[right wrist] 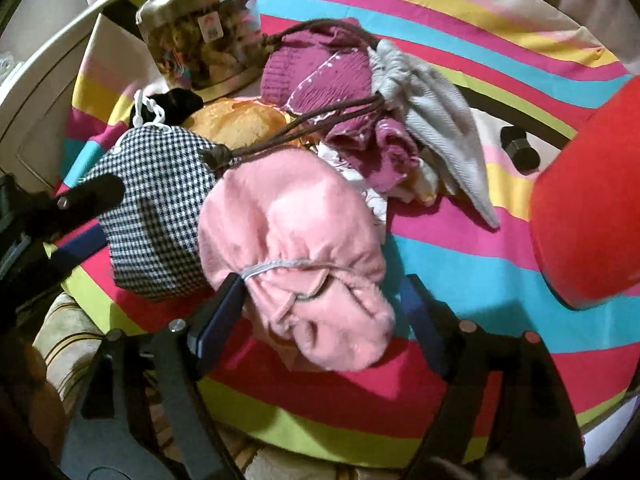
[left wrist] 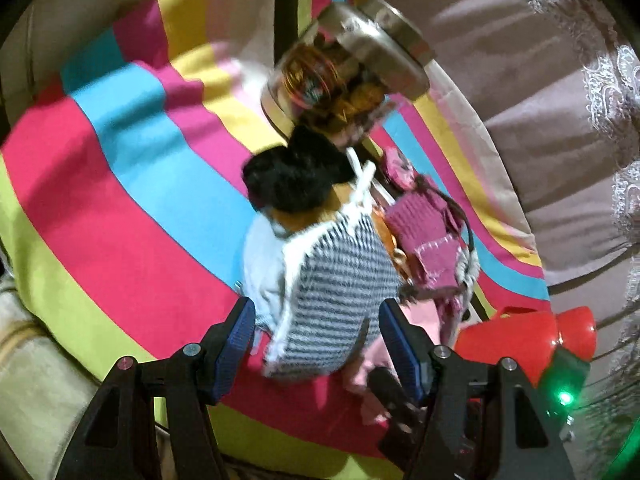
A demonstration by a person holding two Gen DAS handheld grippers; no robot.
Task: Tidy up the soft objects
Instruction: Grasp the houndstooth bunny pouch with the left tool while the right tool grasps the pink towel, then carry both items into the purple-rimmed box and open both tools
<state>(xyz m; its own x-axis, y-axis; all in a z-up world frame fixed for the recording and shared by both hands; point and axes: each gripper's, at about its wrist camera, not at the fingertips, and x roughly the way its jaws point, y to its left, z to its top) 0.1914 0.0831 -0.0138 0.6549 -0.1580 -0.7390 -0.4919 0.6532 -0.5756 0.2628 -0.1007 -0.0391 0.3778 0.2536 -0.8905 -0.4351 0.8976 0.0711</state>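
Observation:
A black-and-white houndstooth pouch [left wrist: 332, 292] [right wrist: 160, 216] lies on the striped cloth [left wrist: 120, 168], between the blue pads of my left gripper [left wrist: 316, 304]. The pads stand apart from its sides, so that gripper is open. Beside it lies a pink drawstring pouch [right wrist: 296, 240] [left wrist: 376, 356]. My right gripper [right wrist: 322, 280] straddles its gathered end, open, with the left pad at the fabric and the right pad clear of it. Behind them are a magenta knitted pouch [right wrist: 332, 76] [left wrist: 420, 232], a grey pouch [right wrist: 432, 120] and a black soft item [left wrist: 292, 176].
A glass jar with a metal lid [left wrist: 360, 64] [right wrist: 200, 32] stands behind the pile. A big red plastic object [right wrist: 588, 208] [left wrist: 528, 340] sits at the right. A small black thing [right wrist: 520, 148] lies beyond it, and a curtain [left wrist: 540, 80] hangs at the back.

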